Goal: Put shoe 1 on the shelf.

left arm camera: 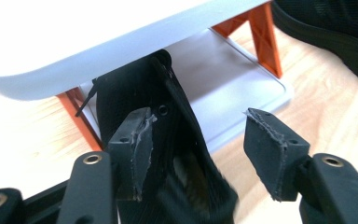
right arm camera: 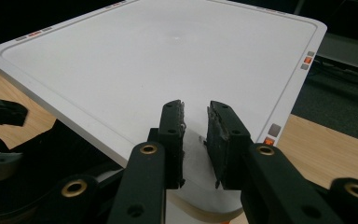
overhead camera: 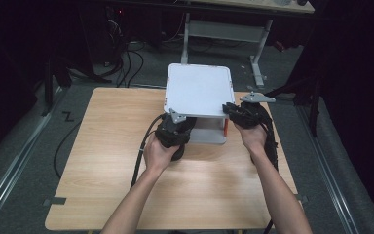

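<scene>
A white two-level stand with orange struts stands at the table's far middle. My left gripper reaches under the front left of its top plate. Its jaws are open around a black shoe-like object that lies partly under that plate, on the lower shelf. The left pad sits against the object and the right pad stands well apart. My right gripper hovers over the plate's front right corner. Its pads leave a narrow gap with nothing in it.
The wooden table has bare room left of and in front of the stand. A black ribbed form, seemingly the other gripper's cable, lies right of the stand. Cables and a desk frame sit on the dark floor behind.
</scene>
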{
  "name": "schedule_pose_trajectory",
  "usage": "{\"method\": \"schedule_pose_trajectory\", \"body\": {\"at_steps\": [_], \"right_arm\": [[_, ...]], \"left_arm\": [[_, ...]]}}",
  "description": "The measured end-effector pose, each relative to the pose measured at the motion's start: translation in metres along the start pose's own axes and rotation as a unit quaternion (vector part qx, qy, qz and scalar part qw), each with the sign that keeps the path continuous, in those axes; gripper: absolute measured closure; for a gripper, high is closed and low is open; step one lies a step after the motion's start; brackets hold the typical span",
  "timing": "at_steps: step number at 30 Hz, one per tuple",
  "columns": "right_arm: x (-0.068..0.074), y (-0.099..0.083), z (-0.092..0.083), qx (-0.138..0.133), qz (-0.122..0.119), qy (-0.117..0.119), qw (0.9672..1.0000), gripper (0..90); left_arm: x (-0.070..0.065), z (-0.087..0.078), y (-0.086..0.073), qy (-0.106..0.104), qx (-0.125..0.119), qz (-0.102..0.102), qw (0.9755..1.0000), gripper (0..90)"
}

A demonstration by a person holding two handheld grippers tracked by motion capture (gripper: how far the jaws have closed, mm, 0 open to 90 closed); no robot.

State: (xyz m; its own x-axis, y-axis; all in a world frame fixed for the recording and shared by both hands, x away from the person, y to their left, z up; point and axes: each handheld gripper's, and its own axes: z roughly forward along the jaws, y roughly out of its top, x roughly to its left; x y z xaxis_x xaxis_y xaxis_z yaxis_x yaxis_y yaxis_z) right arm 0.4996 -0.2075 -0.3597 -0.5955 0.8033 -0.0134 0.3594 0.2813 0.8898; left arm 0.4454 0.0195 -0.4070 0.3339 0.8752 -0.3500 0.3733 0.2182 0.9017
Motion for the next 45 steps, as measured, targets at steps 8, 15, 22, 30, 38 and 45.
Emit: {"method": "schedule_pose_trajectory", "body": {"at_steps": [8, 15, 22, 30, 38, 45], "right_arm": [[0.000, 0.000, 0.000, 0.000, 0.000, 0.000, 1.0000, 75.6], [0.000, 0.000, 0.000, 0.000, -0.001, 0.000, 1.0000, 75.6], [0.000, 0.000, 0.000, 0.000, -0.002, -0.002, 1.0000, 75.6], [0.001, 0.000, 0.001, -0.001, -0.001, -0.002, 1.0000, 75.6], [0.001, 0.000, 0.001, 0.000, -0.002, -0.002, 1.0000, 75.7], [0.000, 0.001, 0.001, 0.001, -0.001, -0.001, 1.0000, 75.8]], "left_arm": [[0.013, -0.032, -0.006, -0.021, 0.020, 0.024, 0.9993, 39.8], [0.025, -0.033, -0.019, -0.027, 0.047, 0.029, 0.9981, 39.3], [0.024, -0.021, -0.028, -0.031, 0.059, 0.039, 0.9970, 51.7], [0.016, -0.006, -0.030, -0.014, 0.064, 0.048, 0.9967, 74.9], [0.017, 0.003, -0.028, 0.016, 0.040, 0.025, 0.9988, 80.0], [0.016, 0.020, -0.026, 0.048, 0.005, -0.007, 0.9988, 80.8]]}}
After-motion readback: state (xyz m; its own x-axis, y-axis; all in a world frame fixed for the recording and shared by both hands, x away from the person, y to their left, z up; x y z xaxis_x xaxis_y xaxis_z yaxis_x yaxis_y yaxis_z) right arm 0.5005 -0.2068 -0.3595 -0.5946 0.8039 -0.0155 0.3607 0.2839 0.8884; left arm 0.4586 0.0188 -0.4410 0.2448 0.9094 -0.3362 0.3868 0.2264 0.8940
